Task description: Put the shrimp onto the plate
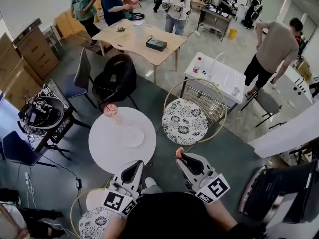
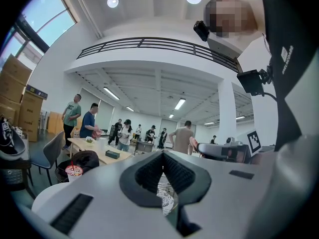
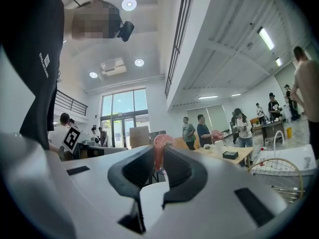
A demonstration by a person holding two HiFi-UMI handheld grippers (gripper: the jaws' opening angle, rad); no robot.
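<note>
A pink-orange shrimp [image 1: 179, 153] sticks out of the tip of my right gripper [image 1: 181, 156], which is shut on it and held right of the round white table [image 1: 107, 148], off its edge. In the right gripper view the shrimp [image 3: 158, 151] stands pinched between the dark pads [image 3: 178, 167]. A pale round plate [image 1: 132, 137] lies on the table's right half. My left gripper [image 1: 133, 169] hovers over the table's near edge with its jaws together and nothing in them; its ribbed pads [image 2: 149, 172] meet at the tip.
A drink cup with a red top [image 1: 110, 110] stands at the table's far edge, also seen in the left gripper view [image 2: 74, 172]. A gold wire chair with a patterned cushion [image 1: 185, 121] is right of the table. A black equipment stand [image 1: 45, 114] is on the left. Several people stand farther back.
</note>
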